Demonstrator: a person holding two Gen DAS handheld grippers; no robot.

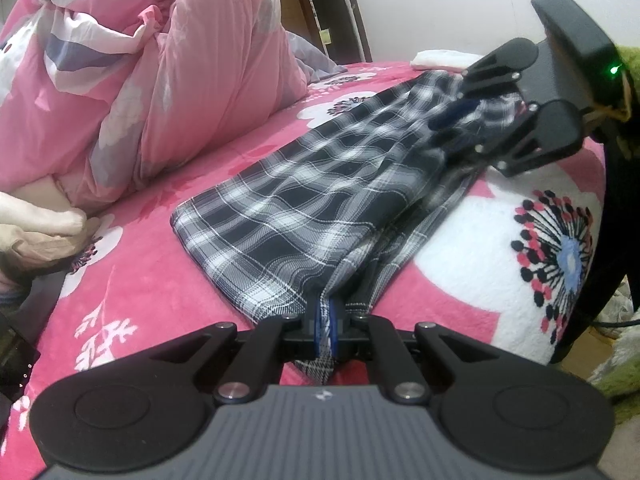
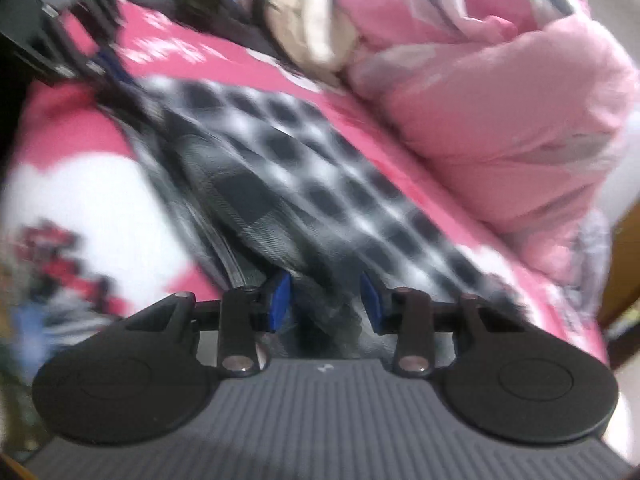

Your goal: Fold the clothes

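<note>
left gripper (image 1: 329, 334) | fingers pinching near hem of plaid trousers (image 1: 304, 208) at bottom centre | right gripper (image 2: 326, 306) | fingers spread around bunched cloth, blurred | trousers lying stretched across pink flowered bed blanket (image 1: 460, 240), centre frame | pink duvet (image 1: 160, 80) heaped upper left

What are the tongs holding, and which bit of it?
The left tongs are shut on the near edge of the checked cloth. The right tongs are open around its other end, not pinching it.
</note>
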